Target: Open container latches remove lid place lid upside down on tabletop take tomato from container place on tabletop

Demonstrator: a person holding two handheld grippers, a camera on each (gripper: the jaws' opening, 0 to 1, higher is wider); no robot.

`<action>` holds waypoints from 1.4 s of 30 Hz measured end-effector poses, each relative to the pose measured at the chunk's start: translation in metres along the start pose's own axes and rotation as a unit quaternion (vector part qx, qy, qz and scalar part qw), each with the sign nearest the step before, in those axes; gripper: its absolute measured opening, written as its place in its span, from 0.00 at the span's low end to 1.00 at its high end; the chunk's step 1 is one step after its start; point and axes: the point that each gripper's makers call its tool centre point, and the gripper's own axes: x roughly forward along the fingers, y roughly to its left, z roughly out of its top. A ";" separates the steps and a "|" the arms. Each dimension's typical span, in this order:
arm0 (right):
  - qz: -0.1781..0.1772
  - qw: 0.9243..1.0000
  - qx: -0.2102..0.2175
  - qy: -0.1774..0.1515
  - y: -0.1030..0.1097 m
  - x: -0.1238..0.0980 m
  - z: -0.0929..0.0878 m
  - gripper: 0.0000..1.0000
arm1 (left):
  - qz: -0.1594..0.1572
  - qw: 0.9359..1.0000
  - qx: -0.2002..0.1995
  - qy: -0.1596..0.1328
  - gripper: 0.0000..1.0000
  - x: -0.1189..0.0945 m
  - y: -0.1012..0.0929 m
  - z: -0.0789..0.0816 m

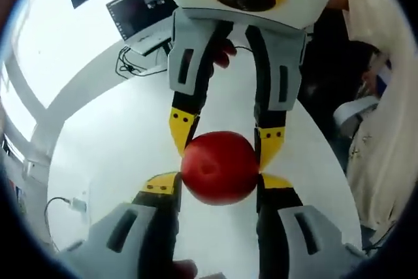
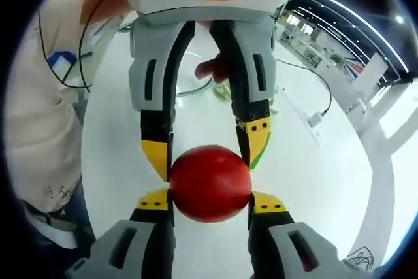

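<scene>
In both views the tomato (image 1: pixel 219 168) (image 2: pixel 210 183) is sitting low in the centre of the frame, and 2 grippers are pinching it at once. The left gripper (image 1: pixel 219 184) (image 2: pixel 206 138) and right gripper (image 2: pixel 210 202) (image 1: pixel 222 136) are each clamping it from opposite ends above the white tabletop (image 1: pixel 98 155) (image 2: pixel 307 161). This looks like the tomato-placing step; next, 1 gripper needs to be letting go so the other can set it down.

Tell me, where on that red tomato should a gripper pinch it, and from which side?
Across its widest middle, one jaw on each side. The tomato is round and smooth, so pads set off-centre would probably slip. Both the left gripper and the right gripper meet it this way, approaching head-on from opposite ends above the white tabletop.
</scene>
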 end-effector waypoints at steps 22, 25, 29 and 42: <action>0.026 0.999 0.030 0.013 0.000 0.034 -0.055 0.39 | -0.030 0.999 -0.003 0.020 0.36 0.060 -0.002 -0.012; 0.029 0.999 0.032 0.013 0.001 0.038 -0.060 0.39 | -0.031 0.999 -0.002 0.025 0.36 0.065 -0.004 -0.014; 0.034 0.999 0.033 0.019 0.003 0.042 -0.067 0.39 | -0.029 0.999 -0.002 0.029 0.36 0.069 -0.006 -0.015; 0.032 0.998 0.053 0.014 -0.001 0.043 -0.072 0.44 | -0.033 0.999 0.008 0.022 0.42 0.069 -0.006 -0.018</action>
